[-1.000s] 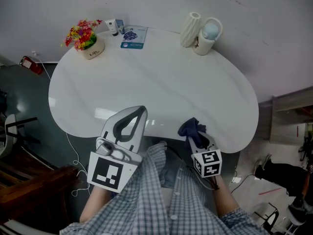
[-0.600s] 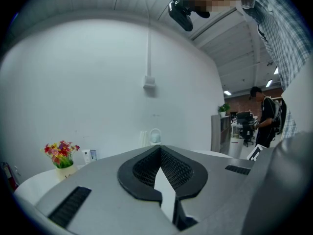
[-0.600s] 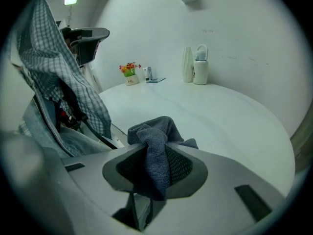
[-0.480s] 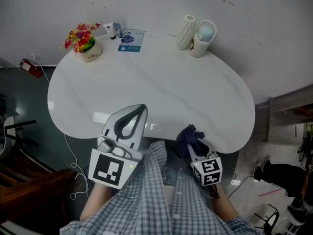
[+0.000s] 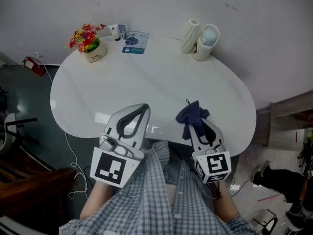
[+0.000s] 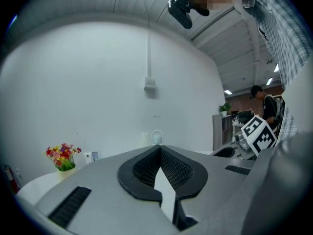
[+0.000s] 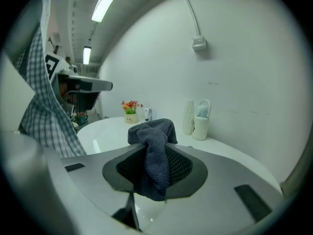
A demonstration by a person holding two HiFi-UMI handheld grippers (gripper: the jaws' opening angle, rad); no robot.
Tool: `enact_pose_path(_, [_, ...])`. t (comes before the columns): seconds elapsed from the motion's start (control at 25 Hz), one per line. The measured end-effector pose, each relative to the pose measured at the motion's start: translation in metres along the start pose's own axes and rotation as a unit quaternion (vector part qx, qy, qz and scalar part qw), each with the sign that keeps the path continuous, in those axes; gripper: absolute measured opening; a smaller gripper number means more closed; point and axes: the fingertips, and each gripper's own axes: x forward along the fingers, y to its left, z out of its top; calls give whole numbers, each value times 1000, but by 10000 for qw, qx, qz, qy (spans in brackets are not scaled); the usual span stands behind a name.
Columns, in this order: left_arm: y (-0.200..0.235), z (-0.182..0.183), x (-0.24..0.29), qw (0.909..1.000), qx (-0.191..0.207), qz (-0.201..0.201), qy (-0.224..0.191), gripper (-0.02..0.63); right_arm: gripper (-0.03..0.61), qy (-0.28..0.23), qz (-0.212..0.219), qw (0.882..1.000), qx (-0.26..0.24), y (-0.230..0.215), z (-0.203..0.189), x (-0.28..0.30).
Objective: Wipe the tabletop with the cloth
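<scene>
Head view, lower half: the right gripper (image 5: 196, 126) is clamping the dark blue cloth (image 5: 192, 115) between its jaws over the near edge of the white tabletop (image 5: 146, 82), right of centre. In the right gripper view the cloth (image 7: 154, 142) is bunching above the pinch and trailing a tail below it, and whether any of it is touching the surface cannot be told. The left gripper (image 5: 142, 108) is hovering lower left of centre with its jaws pressed together on nothing, as the left gripper view confirms (image 6: 160, 150). For a good wipe, the right gripper is probably needing to tip forward so that the loose fold, not the jaw tips, is meeting the tabletop, then to sweep in overlapping passes. Along the upper edge, the flower pot (image 5: 91, 45), the blue packet (image 5: 134, 39), the ribbed vase (image 5: 189, 32) and the white jug (image 5: 206, 39) are standing well apart from the cloth, so strokes are best stopping short of them.
</scene>
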Motion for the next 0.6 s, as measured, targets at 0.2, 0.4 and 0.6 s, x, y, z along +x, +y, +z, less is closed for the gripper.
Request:
enact_pose_path(0.2, [3, 2, -3, 10000, 64, 49, -24, 2, 106, -713, 99, 9973, -133, 7, 58, 4])
enact_pose_path(0.4, [1, 11, -2, 9997, 233, 22, -87, 2, 104, -1274, 148, 9915, -202, 12, 104, 2])
enact_pose_path(0.6, [-2, 17, -4, 9989, 460, -76, -95, 2, 104, -1572, 200, 9870, -258, 18, 130, -1])
